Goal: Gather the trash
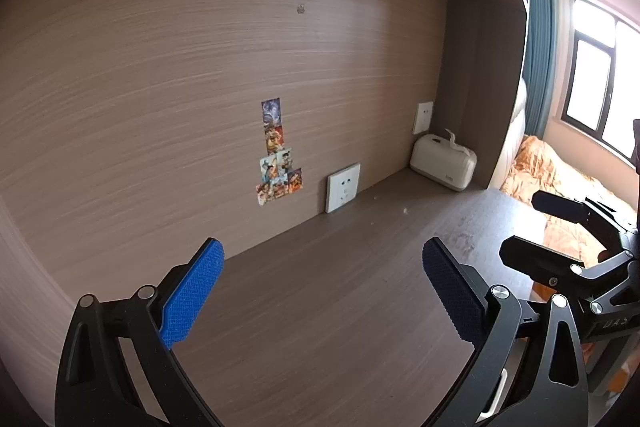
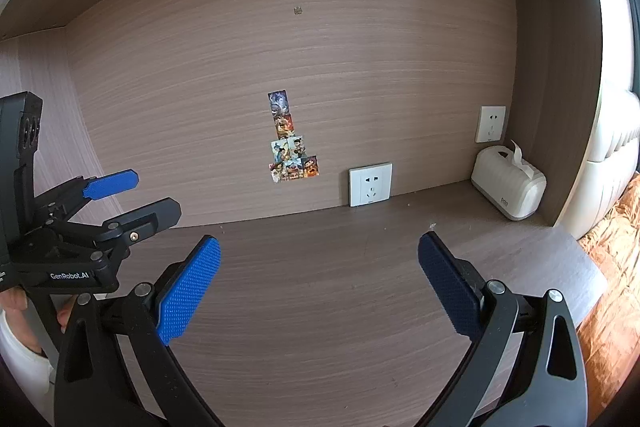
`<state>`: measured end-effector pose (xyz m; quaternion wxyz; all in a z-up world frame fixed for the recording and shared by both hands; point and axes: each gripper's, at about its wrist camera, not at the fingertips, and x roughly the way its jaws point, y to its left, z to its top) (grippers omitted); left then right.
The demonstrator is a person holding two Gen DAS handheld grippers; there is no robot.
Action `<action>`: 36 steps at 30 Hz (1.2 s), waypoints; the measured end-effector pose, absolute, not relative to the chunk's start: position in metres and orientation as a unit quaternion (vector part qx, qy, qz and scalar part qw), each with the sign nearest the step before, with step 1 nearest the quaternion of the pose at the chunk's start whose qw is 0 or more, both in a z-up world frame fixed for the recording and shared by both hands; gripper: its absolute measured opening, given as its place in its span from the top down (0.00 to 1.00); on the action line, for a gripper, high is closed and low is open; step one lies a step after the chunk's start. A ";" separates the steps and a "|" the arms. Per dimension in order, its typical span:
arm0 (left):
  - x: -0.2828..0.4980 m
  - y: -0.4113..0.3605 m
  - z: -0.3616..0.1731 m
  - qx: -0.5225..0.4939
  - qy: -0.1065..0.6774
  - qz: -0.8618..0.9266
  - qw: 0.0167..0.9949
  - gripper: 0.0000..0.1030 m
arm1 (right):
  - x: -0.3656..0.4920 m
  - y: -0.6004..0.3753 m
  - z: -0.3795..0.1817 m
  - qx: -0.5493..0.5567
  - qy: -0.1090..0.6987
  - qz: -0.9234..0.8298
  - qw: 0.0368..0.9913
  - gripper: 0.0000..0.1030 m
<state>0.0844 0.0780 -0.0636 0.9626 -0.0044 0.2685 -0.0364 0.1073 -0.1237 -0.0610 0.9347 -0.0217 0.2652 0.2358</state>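
My left gripper (image 1: 324, 287) hangs open over the brown desk (image 1: 320, 327), with nothing between its blue pads (image 1: 192, 291). My right gripper (image 2: 320, 283) is open too and holds nothing. Each one shows in the other's view: the right gripper (image 1: 520, 225) at the desk's right end, the left gripper (image 2: 158, 191) on the left, held by a hand. A tiny white scrap (image 1: 406, 211) (image 2: 432, 225) lies on the desk near the back right, well ahead of both grippers. I see no other trash.
A white tissue box (image 1: 442, 167) (image 2: 508, 187) stands in the back right corner. Two wall sockets (image 2: 370, 185) (image 2: 490, 125) and a cluster of stickers (image 2: 290, 147) are on the wooden back panel. A bed with an orange blanket (image 1: 552, 179) lies past the desk's right edge.
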 end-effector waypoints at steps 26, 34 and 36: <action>0.081 0.076 -0.062 0.001 0.263 -0.035 0.964 0.05 | 0.108 -0.126 -0.064 -0.020 0.269 0.231 0.935 0.04; 0.083 0.076 -0.063 0.002 0.263 -0.036 0.964 0.05 | 0.110 -0.127 -0.065 -0.019 0.271 0.231 0.934 0.04; 0.085 0.076 -0.064 0.002 0.265 -0.037 0.964 0.05 | 0.109 -0.127 -0.065 -0.019 0.271 0.231 0.934 0.04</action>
